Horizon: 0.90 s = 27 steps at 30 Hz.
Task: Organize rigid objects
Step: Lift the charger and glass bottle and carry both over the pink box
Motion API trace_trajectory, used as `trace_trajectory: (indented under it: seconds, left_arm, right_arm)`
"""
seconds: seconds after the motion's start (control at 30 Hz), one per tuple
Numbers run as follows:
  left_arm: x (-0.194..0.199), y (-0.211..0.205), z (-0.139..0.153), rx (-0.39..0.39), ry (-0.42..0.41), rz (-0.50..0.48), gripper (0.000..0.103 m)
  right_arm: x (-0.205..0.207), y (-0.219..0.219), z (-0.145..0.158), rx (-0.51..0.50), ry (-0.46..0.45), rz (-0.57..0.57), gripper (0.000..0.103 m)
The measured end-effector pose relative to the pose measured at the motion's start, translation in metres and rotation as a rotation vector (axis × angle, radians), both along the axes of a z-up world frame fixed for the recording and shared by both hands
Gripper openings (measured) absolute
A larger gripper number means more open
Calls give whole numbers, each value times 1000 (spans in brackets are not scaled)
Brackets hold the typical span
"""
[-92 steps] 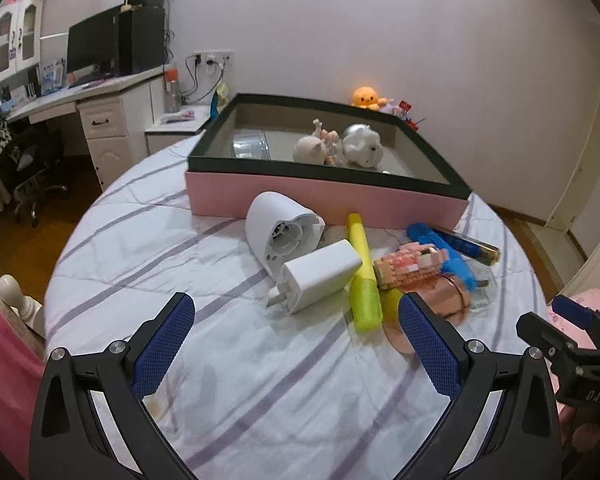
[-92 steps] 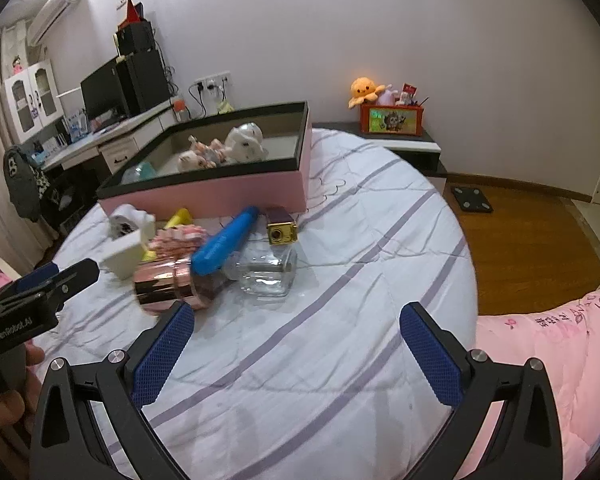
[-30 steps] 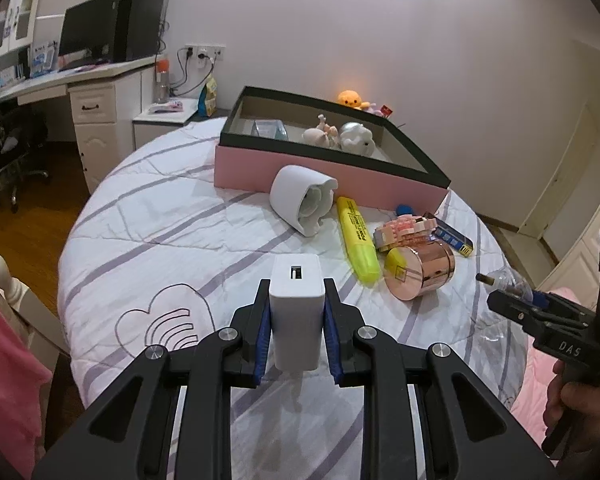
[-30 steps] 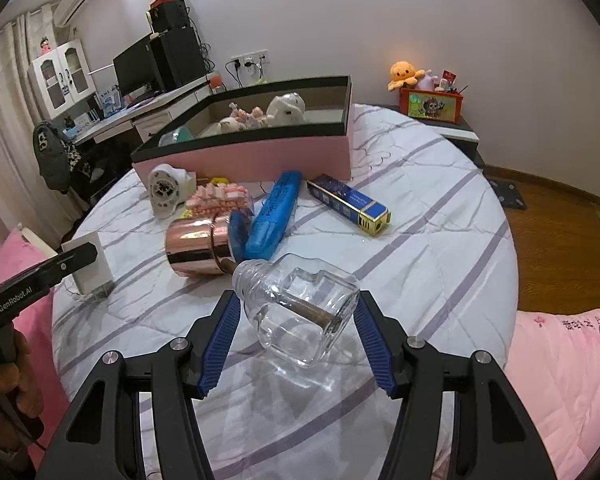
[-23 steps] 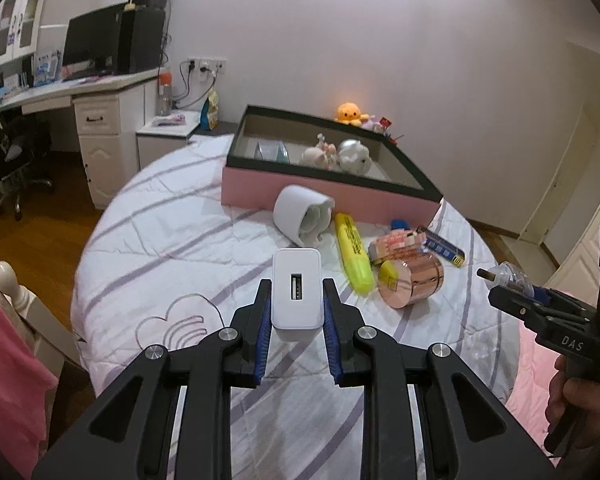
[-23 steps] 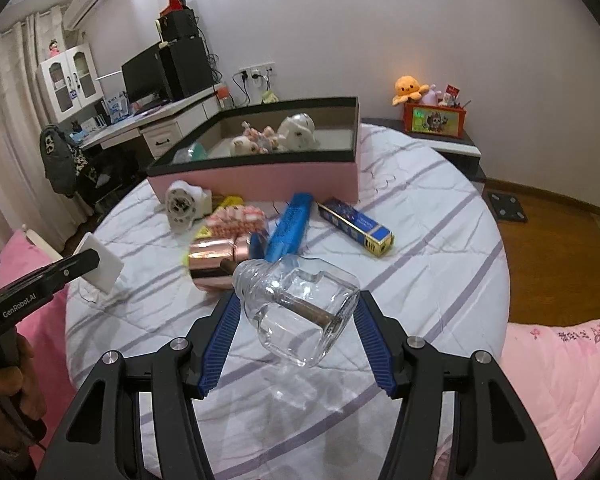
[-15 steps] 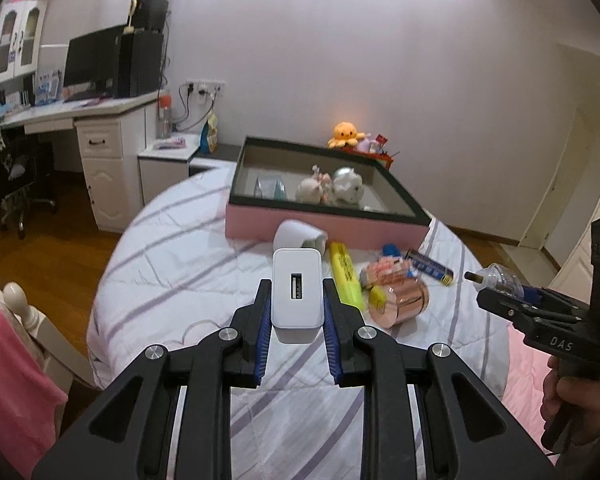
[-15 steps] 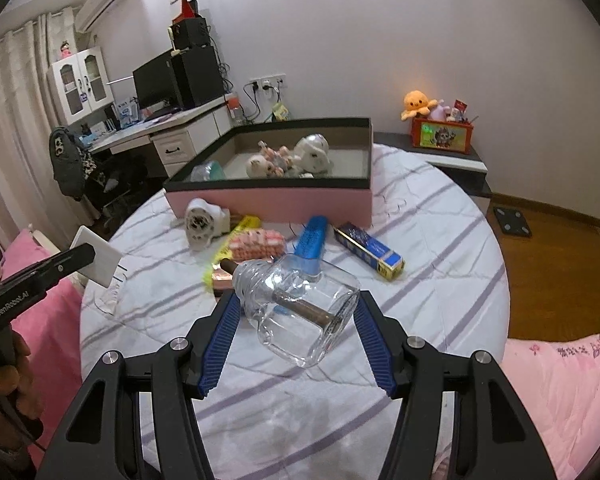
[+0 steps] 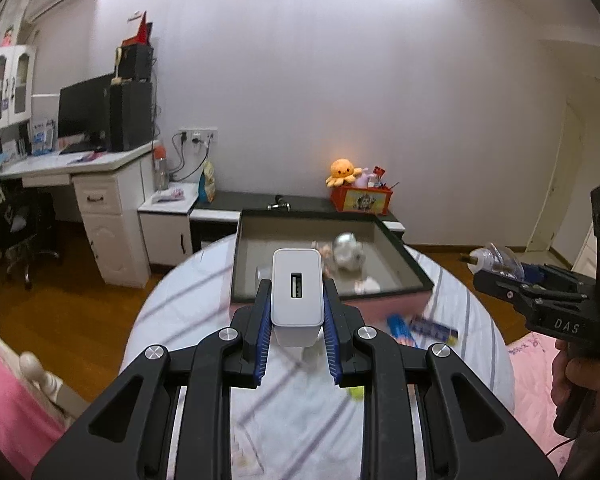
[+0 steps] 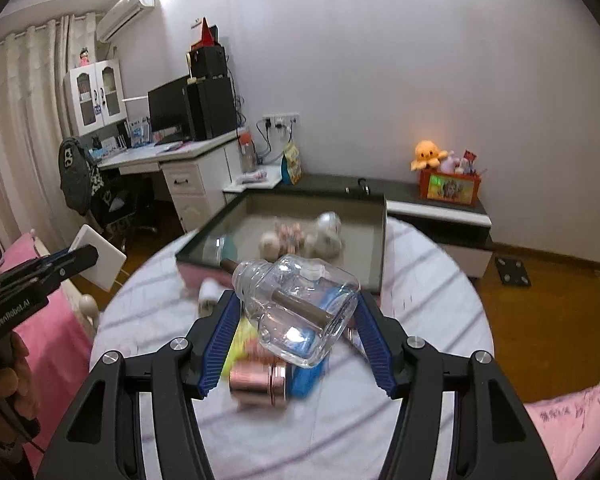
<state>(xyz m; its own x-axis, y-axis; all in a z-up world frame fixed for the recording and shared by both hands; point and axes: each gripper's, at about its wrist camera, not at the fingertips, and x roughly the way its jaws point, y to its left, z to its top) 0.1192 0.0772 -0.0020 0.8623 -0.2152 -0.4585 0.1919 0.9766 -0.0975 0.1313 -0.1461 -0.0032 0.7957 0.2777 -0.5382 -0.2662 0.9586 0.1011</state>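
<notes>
behind right gripper (image 10: 296, 312): curtains (image 10: 20, 128)

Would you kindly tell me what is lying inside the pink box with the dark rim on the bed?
Inside the pink box lie a white round figurine, a small pinkish toy and a teal-tinted clear item. Motion blur hides detail; the held glass bottle covers the near corner.

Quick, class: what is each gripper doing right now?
Left gripper: closed on the white rectangular USB charger.
Right gripper: closed on the clear glass bottle.
</notes>
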Motion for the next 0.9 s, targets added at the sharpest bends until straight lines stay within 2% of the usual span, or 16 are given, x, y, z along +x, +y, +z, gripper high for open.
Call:
trace_trajectory:
  seconds: [0.13,0.27,0.43,0.53,0.83,0.9]
  left_arm:
    - [32,-10,9,11,-13,-13,23]
    - [72,-24,8,16,5,-22,23]
    - [122,-34,-8,10,62,-22,23]
    - [139,-39,-18,11,85,-19,23]
    - [170,-48,-34,31,125,-14,24]
    - [171,-50,-35,40,120,-8,25]
  right_arm:
    - [35,1,11,20,-3,1,60]
    - [79,-2,9,47,31,-13,60]
    - [128,-5,-8,61,94,-39,60]
    - [150,-6,-23,58,133,-48,60]
    - [178,-1,-45,54,175,-55,61]
    - [181,-1,-47,51,176,-59,64]
